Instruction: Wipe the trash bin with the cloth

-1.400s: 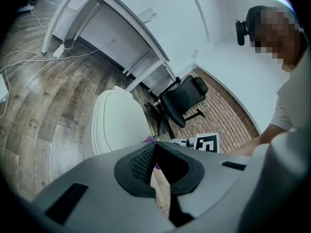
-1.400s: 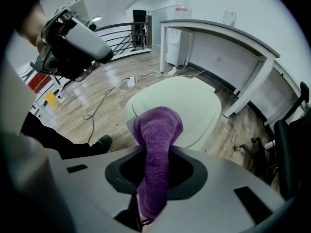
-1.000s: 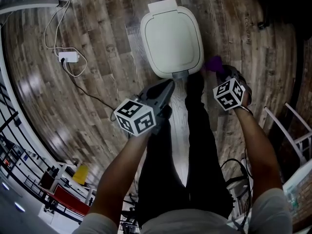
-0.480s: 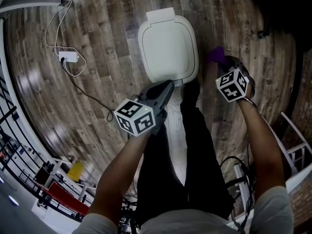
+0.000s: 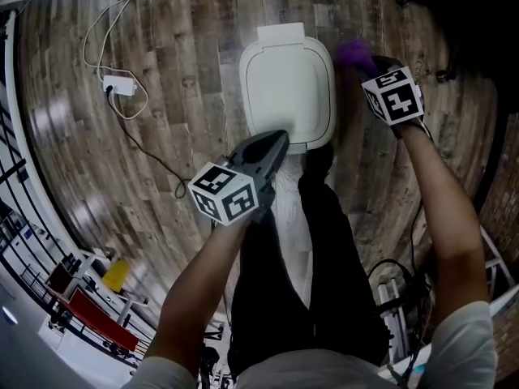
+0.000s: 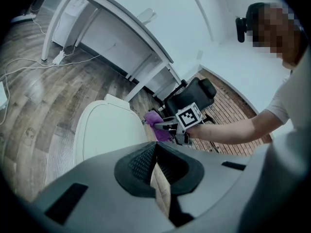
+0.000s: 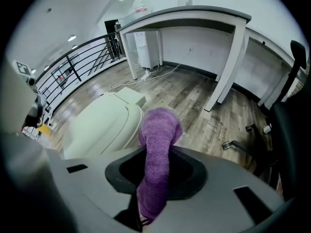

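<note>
On the wooden floor (image 5: 162, 96) by the person's feet stands the lidded trash bin (image 5: 288, 79), the right tool (image 5: 369, 70) clenched on the purple cloth (image 5: 353, 53) just beside its right rim, seemingly poised to wipe, the left tool (image 5: 274, 143) clenched empty over its near edge

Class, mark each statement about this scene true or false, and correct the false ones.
1. The right gripper is shut on a purple cloth. True.
2. The trash bin has its lid open. False: the white lid is closed flat on the bin.
3. The left gripper holds a second cloth. False: its jaws are together with nothing between them.
4. The trash bin stands on a wood-pattern floor. True.
5. The cloth lies dropped on the floor behind the person. False: it is in the right gripper, up beside the far right corner of the bin as the head view shows it.
</note>
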`<state>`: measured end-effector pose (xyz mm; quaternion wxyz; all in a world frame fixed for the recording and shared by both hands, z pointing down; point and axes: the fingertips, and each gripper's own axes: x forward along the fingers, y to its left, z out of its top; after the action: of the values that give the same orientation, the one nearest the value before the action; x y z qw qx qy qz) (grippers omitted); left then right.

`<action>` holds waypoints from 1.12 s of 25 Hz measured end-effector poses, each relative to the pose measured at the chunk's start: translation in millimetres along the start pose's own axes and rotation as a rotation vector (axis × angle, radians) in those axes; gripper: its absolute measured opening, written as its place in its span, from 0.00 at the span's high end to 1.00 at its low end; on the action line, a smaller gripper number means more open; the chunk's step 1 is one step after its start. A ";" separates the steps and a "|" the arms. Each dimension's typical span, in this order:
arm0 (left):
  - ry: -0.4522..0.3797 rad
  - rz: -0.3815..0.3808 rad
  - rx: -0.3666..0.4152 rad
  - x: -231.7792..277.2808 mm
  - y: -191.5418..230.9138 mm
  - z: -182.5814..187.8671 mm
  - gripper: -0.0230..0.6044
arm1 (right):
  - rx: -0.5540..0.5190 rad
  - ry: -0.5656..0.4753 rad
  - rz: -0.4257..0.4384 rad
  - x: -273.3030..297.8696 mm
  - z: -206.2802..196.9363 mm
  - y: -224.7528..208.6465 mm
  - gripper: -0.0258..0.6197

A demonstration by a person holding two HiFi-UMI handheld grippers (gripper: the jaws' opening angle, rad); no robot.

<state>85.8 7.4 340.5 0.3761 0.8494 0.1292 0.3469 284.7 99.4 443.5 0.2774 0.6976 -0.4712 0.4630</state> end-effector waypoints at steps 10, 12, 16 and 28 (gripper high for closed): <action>-0.008 0.012 0.016 6.6 7.6 7.7 0.96 | -0.085 -0.030 0.021 30.7 70.8 -7.7 0.81; -0.006 0.009 0.018 7.7 7.8 7.1 0.96 | -0.118 -0.033 0.025 37.3 83.9 -4.3 0.81; 0.002 0.009 0.021 7.2 9.6 1.4 0.96 | -0.197 -0.034 0.034 48.9 103.5 10.3 0.81; 0.035 -0.014 0.046 5.5 2.0 -16.8 0.96 | -0.368 0.031 0.062 45.4 67.2 34.2 0.81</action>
<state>78.2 17.9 352.6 0.3566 0.8508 0.1497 0.3558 285.1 12.2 454.9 0.3932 0.6129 -0.5651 0.3879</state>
